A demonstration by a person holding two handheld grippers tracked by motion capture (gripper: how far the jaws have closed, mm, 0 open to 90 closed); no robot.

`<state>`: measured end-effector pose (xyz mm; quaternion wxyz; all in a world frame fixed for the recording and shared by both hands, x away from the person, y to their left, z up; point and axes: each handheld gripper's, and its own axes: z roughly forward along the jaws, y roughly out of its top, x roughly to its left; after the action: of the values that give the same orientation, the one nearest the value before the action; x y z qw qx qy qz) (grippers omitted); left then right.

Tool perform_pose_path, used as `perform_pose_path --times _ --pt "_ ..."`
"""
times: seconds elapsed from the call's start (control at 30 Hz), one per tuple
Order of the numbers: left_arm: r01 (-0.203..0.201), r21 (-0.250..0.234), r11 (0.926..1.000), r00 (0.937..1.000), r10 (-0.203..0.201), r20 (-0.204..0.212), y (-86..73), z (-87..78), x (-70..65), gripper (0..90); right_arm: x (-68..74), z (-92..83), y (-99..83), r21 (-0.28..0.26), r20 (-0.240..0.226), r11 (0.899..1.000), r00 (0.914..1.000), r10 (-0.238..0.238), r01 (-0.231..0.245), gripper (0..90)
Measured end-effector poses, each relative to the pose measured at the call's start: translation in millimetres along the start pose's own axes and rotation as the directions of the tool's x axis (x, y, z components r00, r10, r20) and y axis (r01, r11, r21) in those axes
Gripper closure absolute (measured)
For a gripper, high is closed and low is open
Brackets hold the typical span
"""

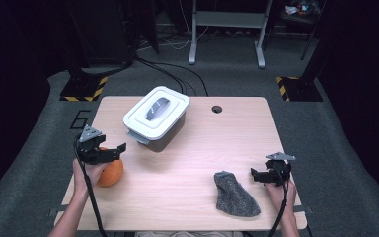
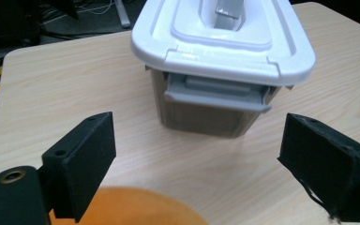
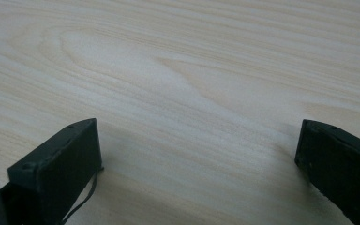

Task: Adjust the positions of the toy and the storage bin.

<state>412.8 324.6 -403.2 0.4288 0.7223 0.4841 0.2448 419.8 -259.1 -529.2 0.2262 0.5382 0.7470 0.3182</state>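
High view: fixed overhead, faces forward-down on whole light wooden table [image 1: 187, 163]. Left gripper view: low, close, faces white-lidded grey plastic box [image 2: 225, 61], shared with high view [image 1: 156, 117]. Right gripper view: close on bare tabletop.

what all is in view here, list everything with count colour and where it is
box: 1, grey with a white lid, far left part of the table
ball: 1, orange, near left edge, under the left gripper
sock: 1, grey, near right part, beside the right gripper
table: 1, light wood, centre
left gripper: 1, black, jaws open, over the ball
right gripper: 1, black, jaws open, near right edge
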Motion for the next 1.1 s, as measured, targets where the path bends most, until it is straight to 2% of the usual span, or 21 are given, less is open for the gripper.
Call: perform_pose_path --times 0.17,0.33,0.37,0.47,0.77,0.93,1.1 --pt "-0.024 -0.010 0.9997 0.9997 0.023 -0.007 15.7 13.8 -1.0 9.6 0.2 -0.1 -0.1 0.000 0.000 1.000 1.0000 0.002 -0.002 0.0" --pt "-0.046 0.012 0.9989 0.9989 0.046 -0.004 28.7 28.4 0.2 9.6 0.3 -0.1 -0.1 0.000 0.000 1.000 1.0000 0.002 -0.002 0.0" --pt "-0.046 0.012 0.9989 0.9989 0.046 -0.004 28.7 28.4 0.2 8.7 0.3 -0.1 -0.1 0.000 0.000 1.000 1.0000 0.002 -0.002 0.0" --pt "-0.033 0.034 0.9989 0.9993 0.034 -0.015 36.2 43.5 4.7 3.4 0.3 -0.1 -0.1 0.001 0.000 1.000 1.0000 0.002 -0.002 0.0" --pt "-0.032 0.067 0.9973 0.9988 0.034 -0.035 47.6 73.8 15.3 2.7 -0.1 0.0 0.0 0.001 -0.001 1.000 1.0000 0.002 -0.002 0.0" --pt "-0.048 0.079 0.9958 0.9979 0.051 -0.039 55.3 85.6 17.1 4.3 -0.1 0.0 0.0 0.001 -0.002 1.000 1.0000 0.002 -0.002 0.0" --pt "-0.051 0.111 0.9924 0.9977 0.056 -0.038 57.3 95.1 18.2 4.6 -0.1 0.0 0.0 0.000 -0.002 1.000 1.0000 0.001 -0.001 0.0"
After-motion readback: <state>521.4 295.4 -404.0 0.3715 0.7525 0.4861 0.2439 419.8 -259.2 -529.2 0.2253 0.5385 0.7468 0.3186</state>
